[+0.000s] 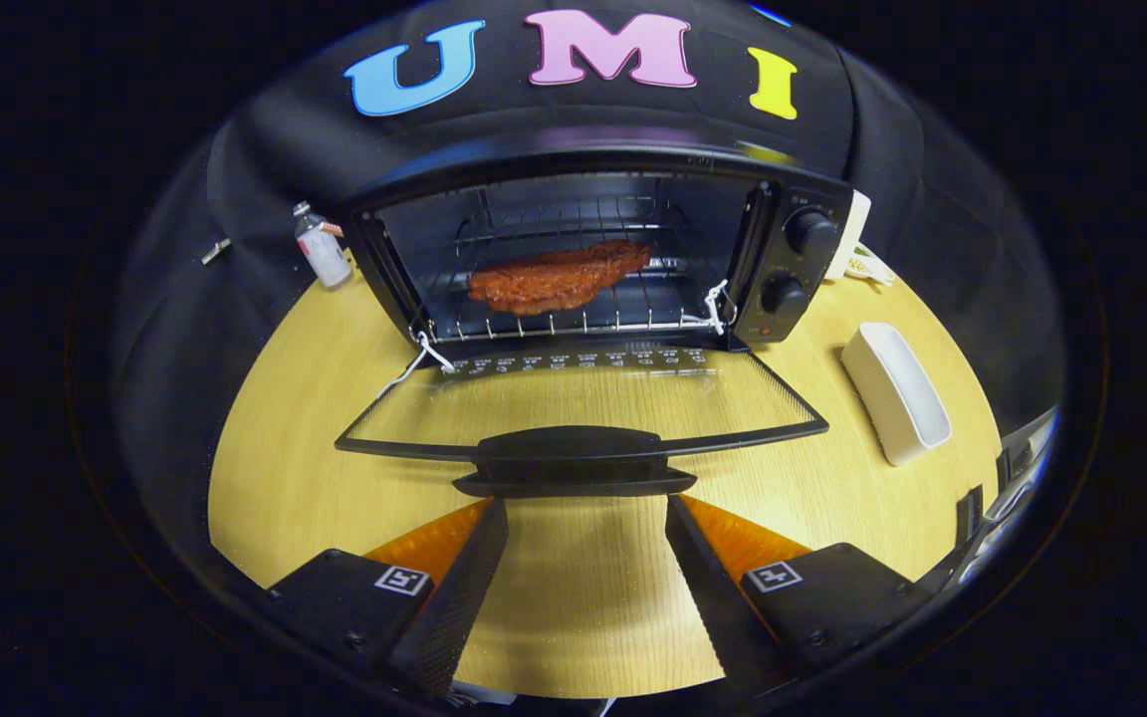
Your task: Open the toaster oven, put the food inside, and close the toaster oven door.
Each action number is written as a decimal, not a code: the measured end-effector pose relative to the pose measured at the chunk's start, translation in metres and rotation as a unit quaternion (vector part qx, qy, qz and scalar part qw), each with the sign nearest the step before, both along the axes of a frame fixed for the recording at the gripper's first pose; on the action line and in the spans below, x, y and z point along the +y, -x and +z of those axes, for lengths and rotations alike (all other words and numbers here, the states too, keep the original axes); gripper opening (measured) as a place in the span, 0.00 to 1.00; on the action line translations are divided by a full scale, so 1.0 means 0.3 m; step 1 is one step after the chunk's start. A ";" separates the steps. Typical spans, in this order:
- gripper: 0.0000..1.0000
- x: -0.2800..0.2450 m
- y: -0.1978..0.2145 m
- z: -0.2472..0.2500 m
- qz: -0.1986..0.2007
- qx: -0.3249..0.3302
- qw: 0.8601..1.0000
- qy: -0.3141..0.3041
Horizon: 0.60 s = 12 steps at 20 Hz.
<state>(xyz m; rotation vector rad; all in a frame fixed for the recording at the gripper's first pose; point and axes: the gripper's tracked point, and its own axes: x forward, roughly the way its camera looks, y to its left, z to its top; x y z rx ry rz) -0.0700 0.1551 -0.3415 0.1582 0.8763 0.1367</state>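
Toaster oven (pixel 593 249) at twelve o'clock on the wooden table (pixel 285 448), its glass door (pixel 583 408) folded down flat toward the viewer. The food (pixel 559 277), a reddish-brown slab, lies on the wire rack inside. Gripper (pixel 586 513) spread wide and holding nothing, fingertips just short of the door handle (pixel 573 460). White tray (pixel 897 393) at two o'clock; small bottle (pixel 322 249) at ten.

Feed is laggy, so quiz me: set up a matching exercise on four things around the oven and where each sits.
Things:
1. food
2. door handle
3. white tray
4. small bottle

Places:
A. table, on the oven's knob side
B. just ahead of the open tool
C. on the oven rack
D. table, beside the oven's other side

Pairs: 1-C, 2-B, 3-A, 4-D
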 end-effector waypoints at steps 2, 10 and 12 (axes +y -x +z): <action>0.99 -0.007 -0.019 0.055 -0.003 -0.022 1.000 -0.004; 0.99 -0.029 -0.137 0.296 -0.021 -0.128 0.991 -0.021; 0.98 -0.039 -0.140 0.350 -0.021 -0.156 0.987 -0.018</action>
